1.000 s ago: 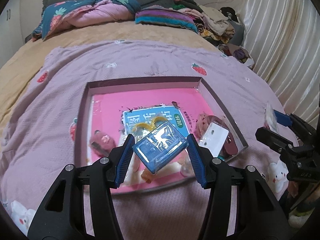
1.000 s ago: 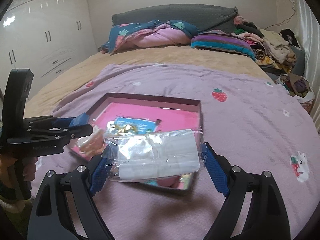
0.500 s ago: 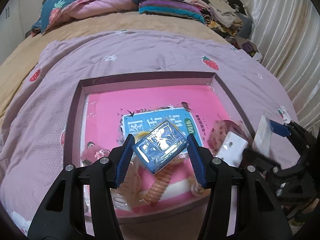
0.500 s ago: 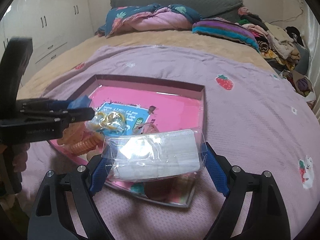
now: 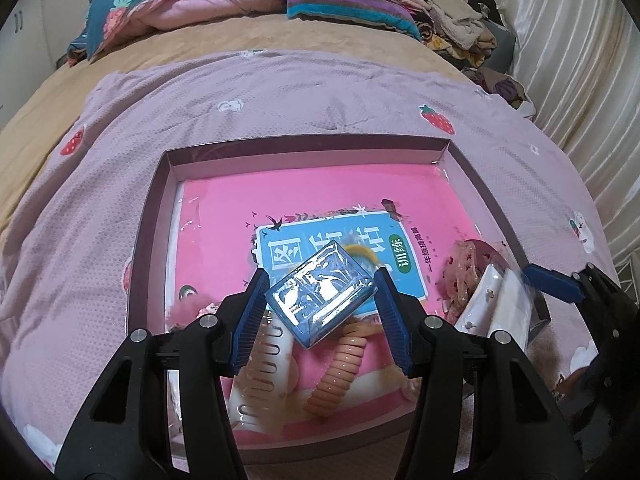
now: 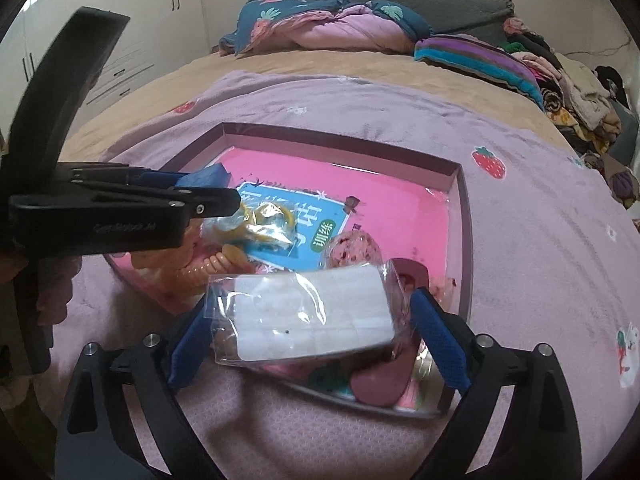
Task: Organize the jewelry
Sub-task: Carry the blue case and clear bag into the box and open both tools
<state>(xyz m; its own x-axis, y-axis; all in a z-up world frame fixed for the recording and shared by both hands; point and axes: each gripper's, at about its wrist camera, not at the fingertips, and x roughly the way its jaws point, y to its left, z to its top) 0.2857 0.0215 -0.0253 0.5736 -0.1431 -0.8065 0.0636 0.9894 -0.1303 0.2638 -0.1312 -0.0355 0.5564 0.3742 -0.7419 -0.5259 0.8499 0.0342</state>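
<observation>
Jewelry packets hang over a shallow tray on a bed draped in a lilac strawberry-print blanket. The left tool is clenched on a small clear blue box, its blue pads pressing the box's two sides and holding it tilted above the near middle of the tray. The right tool has just been spreading its jaws: a clear bag with a white card sits between them, its left end against the left pad, its right end apparently just clear of the right pad; whether it is gripped I cannot tell. The bag hangs over the tray's near right corner. In the tray lie a pink book with a blue label, a peach coil hair tie, a comb and a yellow ring in wrapping. Quilts and clothes are piled at the far end of the bed.
</observation>
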